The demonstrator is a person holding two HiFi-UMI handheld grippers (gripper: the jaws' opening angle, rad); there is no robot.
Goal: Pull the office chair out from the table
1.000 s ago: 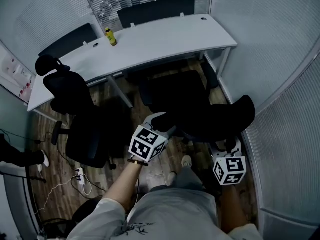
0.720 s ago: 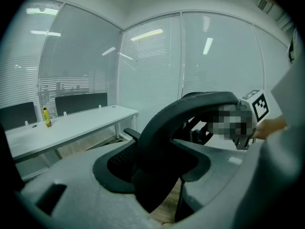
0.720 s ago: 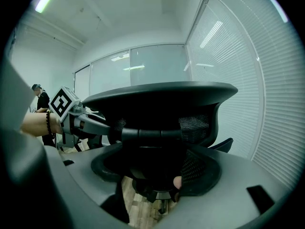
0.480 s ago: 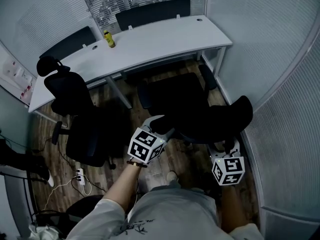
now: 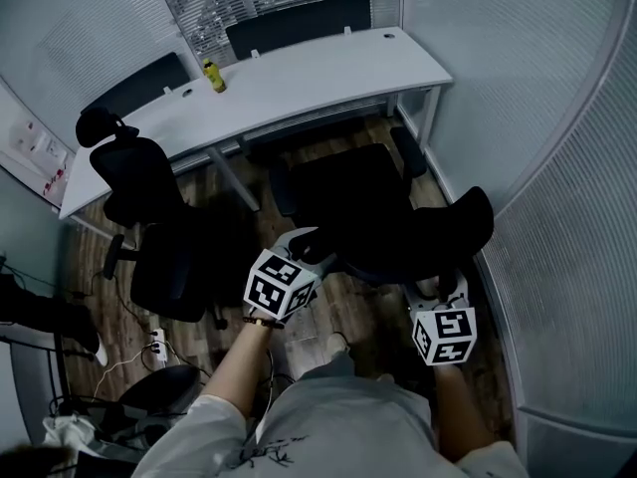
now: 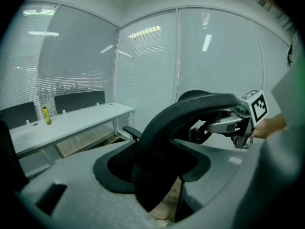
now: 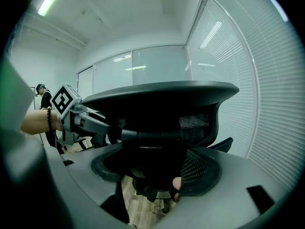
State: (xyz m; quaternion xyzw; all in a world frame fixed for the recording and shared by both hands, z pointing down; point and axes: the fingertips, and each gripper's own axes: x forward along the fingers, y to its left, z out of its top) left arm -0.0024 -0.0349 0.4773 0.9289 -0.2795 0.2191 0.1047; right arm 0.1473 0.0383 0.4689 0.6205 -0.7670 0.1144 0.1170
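two black chairs, one chair left and one chair mid-room; one desk; one yellow bottle; two dark panels; two grippers, left gripper, right gripper; one power strip.

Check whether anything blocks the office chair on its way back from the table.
Nothing visible does. Behind the office chair lies only bare floor up to the person; the second chair stands apart on its left, the glass wall close on its right.

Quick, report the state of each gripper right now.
Left gripper: closed on the office chair, at the left end of its back.
Right gripper: closed on the right end of the same chair back.
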